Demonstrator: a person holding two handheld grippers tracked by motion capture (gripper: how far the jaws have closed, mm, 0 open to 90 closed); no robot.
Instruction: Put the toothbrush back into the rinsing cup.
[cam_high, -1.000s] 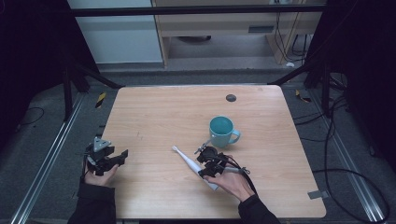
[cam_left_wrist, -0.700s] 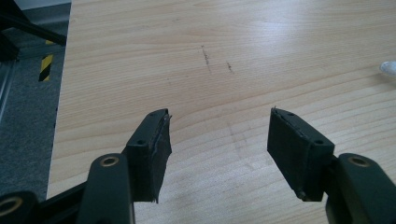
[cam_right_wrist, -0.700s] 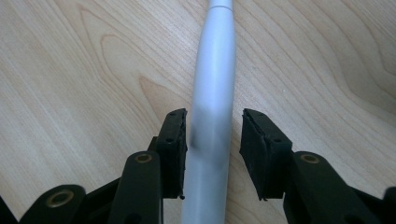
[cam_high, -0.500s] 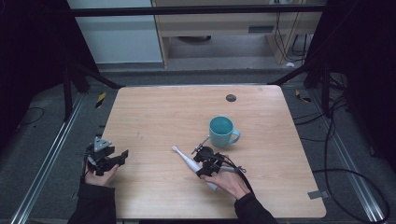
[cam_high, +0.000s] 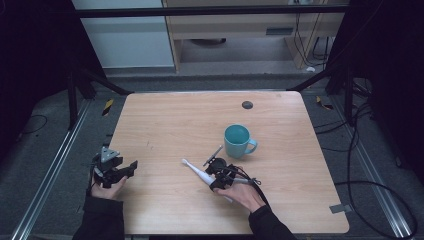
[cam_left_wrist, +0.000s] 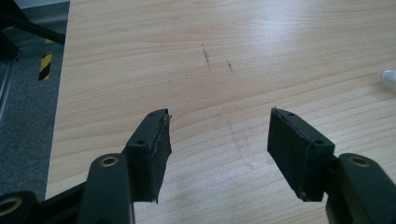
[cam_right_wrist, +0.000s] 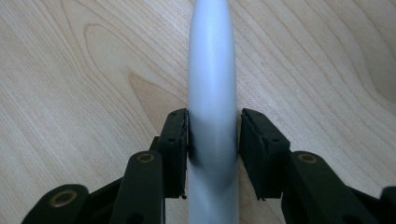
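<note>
Toothbrush (cam_high: 196, 171) lies on the table (cam_high: 170, 115), well right of our left gripper (cam_high: 131, 165), whose jaws stand wide apart over bare wood with nothing between them. Farther right, our right gripper (cam_high: 212, 176) straddles the handle, its jaws having just closed further, pads against the white shaft (cam_right_wrist: 212, 93). A teal mug (cam_high: 238, 140) stands just beyond.

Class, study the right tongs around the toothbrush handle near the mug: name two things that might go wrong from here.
1. The right tongs clamp the smooth, rounded toothbrush across a short stretch of its handle, so it may slip or swivel when lifted.
2. The mug stands close beside the right tongs in the high view; a swing of the long toothbrush might knock it.
</note>
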